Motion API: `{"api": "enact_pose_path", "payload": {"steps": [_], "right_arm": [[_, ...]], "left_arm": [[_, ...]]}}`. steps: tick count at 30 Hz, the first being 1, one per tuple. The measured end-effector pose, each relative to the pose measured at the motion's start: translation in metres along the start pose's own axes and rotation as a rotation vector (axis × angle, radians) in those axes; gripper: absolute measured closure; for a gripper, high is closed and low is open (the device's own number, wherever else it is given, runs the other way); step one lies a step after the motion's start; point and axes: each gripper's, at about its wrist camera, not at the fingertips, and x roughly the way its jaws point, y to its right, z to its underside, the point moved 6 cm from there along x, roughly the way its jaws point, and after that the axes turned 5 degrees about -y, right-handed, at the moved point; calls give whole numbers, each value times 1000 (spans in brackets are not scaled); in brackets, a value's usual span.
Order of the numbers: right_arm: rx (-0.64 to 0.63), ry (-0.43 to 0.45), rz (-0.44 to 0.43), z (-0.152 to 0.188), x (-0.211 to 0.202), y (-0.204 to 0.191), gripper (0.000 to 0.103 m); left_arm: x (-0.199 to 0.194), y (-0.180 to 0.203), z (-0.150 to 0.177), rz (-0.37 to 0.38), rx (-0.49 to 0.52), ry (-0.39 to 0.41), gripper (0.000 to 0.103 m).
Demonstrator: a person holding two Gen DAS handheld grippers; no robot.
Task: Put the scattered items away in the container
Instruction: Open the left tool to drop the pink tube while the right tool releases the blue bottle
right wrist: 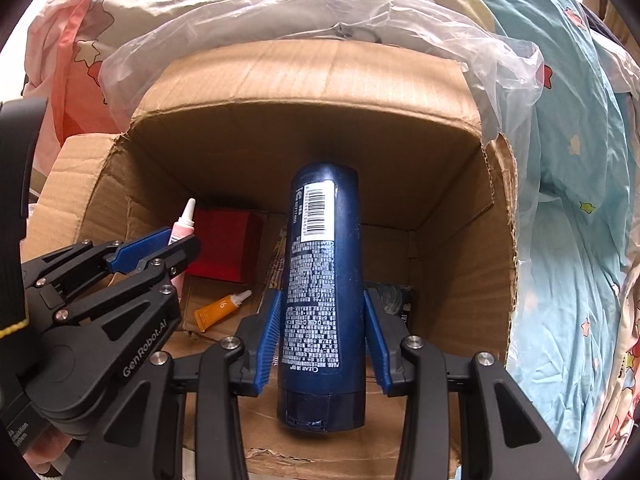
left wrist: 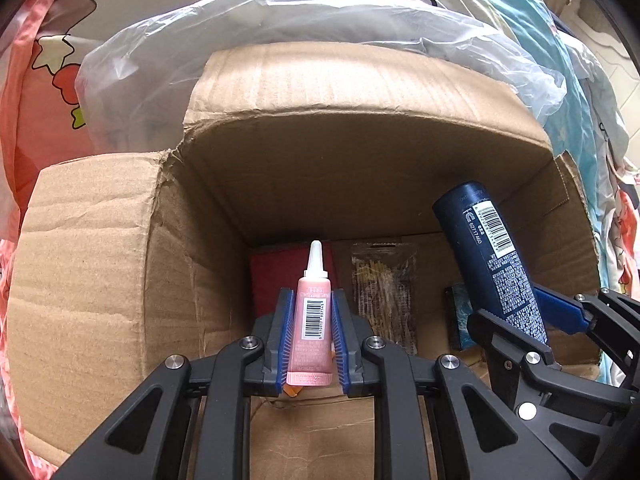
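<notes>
An open cardboard box [left wrist: 320, 160] [right wrist: 304, 140] fills both views from above. My left gripper [left wrist: 312, 294] is shut on a small pink tube [left wrist: 311, 320] with a white nozzle, held over the box's left part. Seen from the right wrist, that left gripper [right wrist: 160, 250] and the pink tube [right wrist: 182, 224] sit at the left. My right gripper [right wrist: 323, 294] is shut on a dark blue bottle [right wrist: 324, 280], cap toward the camera. From the left wrist, the blue bottle [left wrist: 492, 248] and right gripper [left wrist: 524, 312] hang inside the box's right side.
On the box floor lie a red box [right wrist: 224, 244], an orange tube [right wrist: 220, 310], a packet of thin sticks [left wrist: 384, 296] and a small dark patterned item [left wrist: 460, 320]. A clear plastic bag [left wrist: 280, 32] and cartoon-print bedding [right wrist: 560, 160] surround the box.
</notes>
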Motion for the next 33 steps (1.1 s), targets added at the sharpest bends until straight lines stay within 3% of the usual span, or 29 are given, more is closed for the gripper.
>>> {"api": "enact_pose_path", "payload": {"steps": [13, 16, 18, 20, 22, 24, 33], "right_arm": [[-7, -9, 25, 3, 2, 5, 66], [-16, -12, 33, 4, 2, 3, 65], [-14, 6, 35, 3, 0, 3, 65], [-17, 6, 64, 3, 0, 3, 65], [-22, 0, 115, 4, 0, 4, 53], [-30, 2, 138, 5, -1, 5, 49], [-25, 4, 119, 14, -10, 8, 48]], "left_arm": [[-2, 0, -5, -4, 6, -7, 84], [4, 4, -7, 7, 12, -13, 76], [10, 4, -2, 41, 24, -23, 50], [12, 5, 0, 18, 34, -21, 50], [16, 6, 3, -17, 44, -34, 48], [17, 6, 6, -18, 43, -41, 46], [13, 7, 13, 27, 13, -71, 40]]}}
